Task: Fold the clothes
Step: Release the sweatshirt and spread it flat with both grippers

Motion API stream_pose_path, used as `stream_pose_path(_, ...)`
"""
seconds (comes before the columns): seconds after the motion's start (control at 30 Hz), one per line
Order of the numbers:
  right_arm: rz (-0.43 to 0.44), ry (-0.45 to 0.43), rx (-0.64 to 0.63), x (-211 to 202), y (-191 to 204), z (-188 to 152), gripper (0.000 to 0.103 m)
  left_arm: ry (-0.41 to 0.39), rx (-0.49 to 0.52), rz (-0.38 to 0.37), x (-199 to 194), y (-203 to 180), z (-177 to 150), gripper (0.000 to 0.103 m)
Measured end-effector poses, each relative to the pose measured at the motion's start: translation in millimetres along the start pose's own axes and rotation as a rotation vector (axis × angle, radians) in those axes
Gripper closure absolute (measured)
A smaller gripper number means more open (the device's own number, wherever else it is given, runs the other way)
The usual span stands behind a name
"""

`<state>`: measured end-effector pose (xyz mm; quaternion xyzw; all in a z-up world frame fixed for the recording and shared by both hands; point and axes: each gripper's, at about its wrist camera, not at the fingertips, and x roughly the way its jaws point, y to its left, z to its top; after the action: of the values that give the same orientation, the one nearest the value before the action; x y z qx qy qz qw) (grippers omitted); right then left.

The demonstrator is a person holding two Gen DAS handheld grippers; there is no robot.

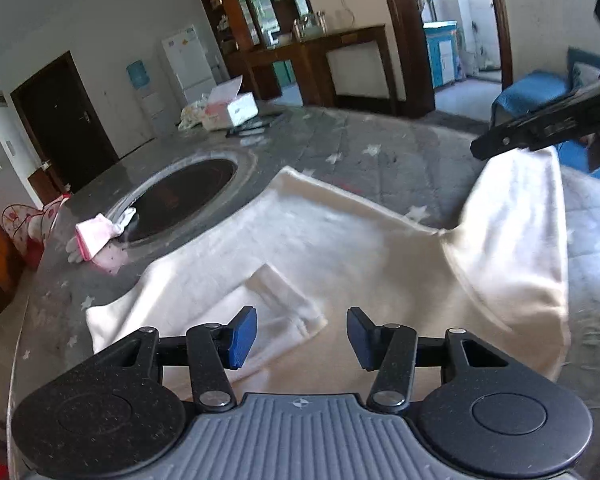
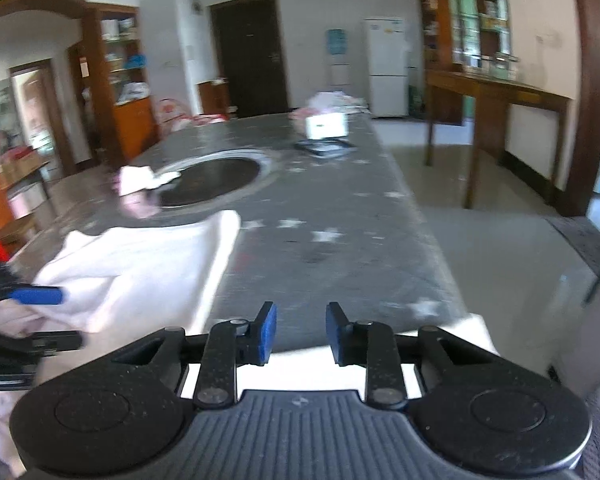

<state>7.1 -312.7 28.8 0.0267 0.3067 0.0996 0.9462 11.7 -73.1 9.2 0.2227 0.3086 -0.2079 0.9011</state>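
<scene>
The tabletop (image 1: pixel 380 152) is grey, dotted with pale stars, and fills the middle of both views. A dark round inset (image 1: pixel 184 196) sits left of centre. A cream garment (image 1: pixel 300 248) lies spread across the near part, one side lifted at the right of the left wrist view. Pink and white folded cloth (image 1: pixel 96 240) rests at the inset's left rim. At the far end lie a white box (image 1: pixel 240 108), a heap of pale fabric (image 1: pixel 190 114) and a flat dark object (image 2: pixel 324 147).
</scene>
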Motion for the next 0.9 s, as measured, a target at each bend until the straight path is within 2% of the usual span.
stream_pose_path(0.07, 0.024, 0.006, -0.022, 4, 11, 2, 0.07, 0.014, -0.006, -0.009, 8, 3, -1, 0.063)
stream_pose_path(0.2, 0.055, 0.029, -0.041, 11, 26, 1, 0.07, -0.003, -0.046, -0.047, 8, 14, -3, 0.086)
stream_pose_path(0.23, 0.065, 0.033, -0.048, 12, 29, 0, 0.07, -0.011, -0.068, -0.058, 5, 18, -2, 0.087)
stream_pose_path(0.47, 0.125, 0.041, -0.104, 12, 52, 0, 0.069, -0.098, -0.289, -0.07, -28, 81, -5, 0.09)
stream_pose_path(0.67, 0.161, 0.055, -0.134, 16, 71, -4, 0.069, -0.145, -0.462, 0.01, -56, 141, -24, 0.091)
stream_pose_path(0.9, 0.188, 0.075, -0.179, 19, 91, -6, 0.068, -0.161, -0.572, 0.114, -79, 184, -62, 0.092)
